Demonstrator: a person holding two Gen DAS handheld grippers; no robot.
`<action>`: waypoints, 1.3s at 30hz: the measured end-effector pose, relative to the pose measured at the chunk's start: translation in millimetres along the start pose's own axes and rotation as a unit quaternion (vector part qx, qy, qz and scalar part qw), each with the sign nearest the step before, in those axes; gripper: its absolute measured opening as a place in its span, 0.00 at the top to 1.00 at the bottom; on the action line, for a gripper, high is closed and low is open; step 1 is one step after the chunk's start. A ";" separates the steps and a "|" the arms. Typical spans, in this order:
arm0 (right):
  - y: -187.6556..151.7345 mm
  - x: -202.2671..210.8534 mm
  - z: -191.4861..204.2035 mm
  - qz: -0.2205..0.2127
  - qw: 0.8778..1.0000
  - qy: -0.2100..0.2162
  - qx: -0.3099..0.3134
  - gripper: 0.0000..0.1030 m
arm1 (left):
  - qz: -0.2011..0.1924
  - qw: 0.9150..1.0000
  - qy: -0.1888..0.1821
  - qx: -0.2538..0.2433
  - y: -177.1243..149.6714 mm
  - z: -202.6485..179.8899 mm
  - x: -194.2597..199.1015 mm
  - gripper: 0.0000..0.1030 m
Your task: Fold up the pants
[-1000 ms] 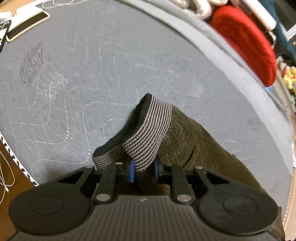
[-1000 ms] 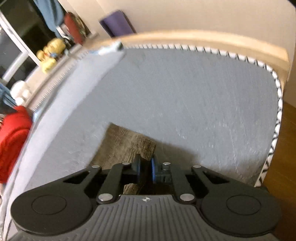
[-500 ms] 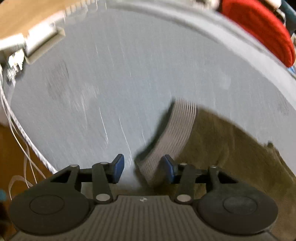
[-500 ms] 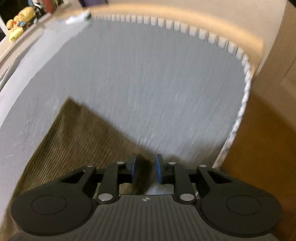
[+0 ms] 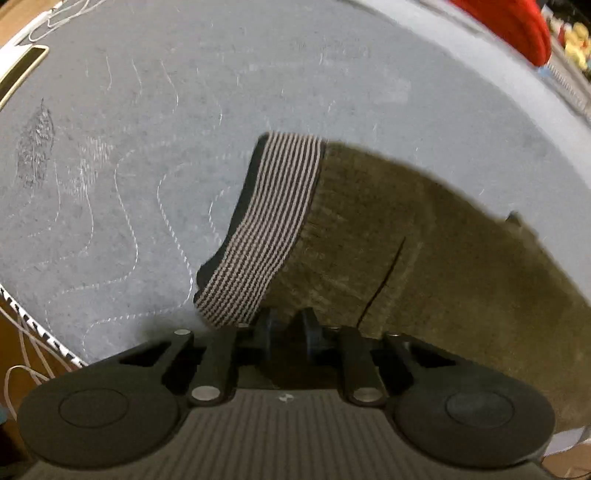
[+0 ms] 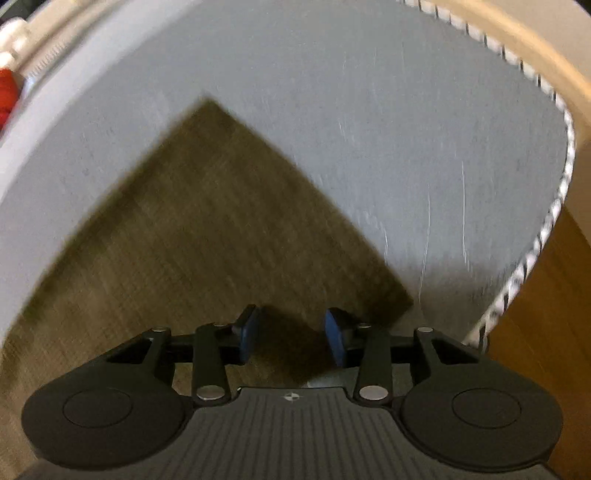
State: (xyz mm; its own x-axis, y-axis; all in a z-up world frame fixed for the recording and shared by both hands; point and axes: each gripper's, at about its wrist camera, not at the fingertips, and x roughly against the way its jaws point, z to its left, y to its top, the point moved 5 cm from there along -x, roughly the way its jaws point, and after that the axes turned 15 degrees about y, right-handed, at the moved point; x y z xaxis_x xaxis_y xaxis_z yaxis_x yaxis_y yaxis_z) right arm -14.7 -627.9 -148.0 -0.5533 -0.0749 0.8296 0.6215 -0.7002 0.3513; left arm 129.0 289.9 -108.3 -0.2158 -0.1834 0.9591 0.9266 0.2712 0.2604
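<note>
The olive-brown corduroy pants point(image 5: 424, 243) lie flat on the grey quilted mat point(image 5: 147, 129). Their striped grey-and-black waistband point(image 5: 266, 229) points away from me in the left wrist view. My left gripper point(image 5: 290, 328) is closed down on the near edge of the pants just below the waistband. In the right wrist view a folded corner of the pants point(image 6: 207, 206) lies on the mat point(image 6: 369, 92). My right gripper point(image 6: 291, 339) is open and empty, its blue pads point(image 6: 247, 334) hovering over the near edge of the fabric.
A red cushion point(image 5: 509, 26) lies beyond the mat at top right. A phone-like slab point(image 5: 22, 68) and white cords point(image 5: 22, 350) sit at the left edge. The mat's patterned border point(image 6: 535, 251) and wooden floor point(image 6: 546, 332) lie to the right.
The left gripper opened half a second ago and has closed again on the pants near the waistband. The right gripper let go of the fabric and opened wide. The pants now lie flatter.
</note>
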 end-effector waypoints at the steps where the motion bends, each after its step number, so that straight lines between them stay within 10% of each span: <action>1: 4.3 3.6 4.6 -0.014 1.000 -0.002 0.014 0.59 | -0.018 1.000 -0.008 0.010 2.2 2.4 6.8 0.82; 9: 18.0 17.0 55.6 -0.075 0.994 0.046 0.057 0.59 | -0.015 0.999 0.025 0.022 11.8 7.9 -1.1 0.83; 16: 17.3 10.2 152.4 -0.130 0.971 0.146 0.140 0.59 | -0.115 0.993 -0.001 0.005 27.3 -16.4 36.3 0.80; 22: -1.3 -1.2 240.8 -0.116 0.942 0.215 0.229 0.59 | -0.022 0.999 0.012 0.027 24.2 -5.7 1.4 0.83; 31: -34.9 -26.0 346.4 -0.054 0.913 0.262 0.307 0.59 | -0.022 0.999 0.009 0.025 26.0 -7.0 7.5 0.83; 35: -50.5 -36.5 387.7 -0.033 0.899 0.286 0.331 0.93 | -0.015 0.999 0.005 0.031 26.8 -7.9 4.9 0.82; 39: -69.8 -41.1 420.7 -0.023 0.887 0.306 0.345 0.97 | -0.012 0.999 0.002 0.030 27.9 -6.5 -0.6 0.82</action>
State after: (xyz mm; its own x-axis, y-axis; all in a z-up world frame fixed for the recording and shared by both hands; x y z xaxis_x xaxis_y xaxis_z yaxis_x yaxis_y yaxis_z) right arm 198.0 -277.2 -24.0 -0.6528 -0.5769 0.4910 0.6652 -0.1265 0.7358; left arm 157.0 291.5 -102.3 -0.2366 -0.1953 0.9518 0.9010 0.3226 0.2902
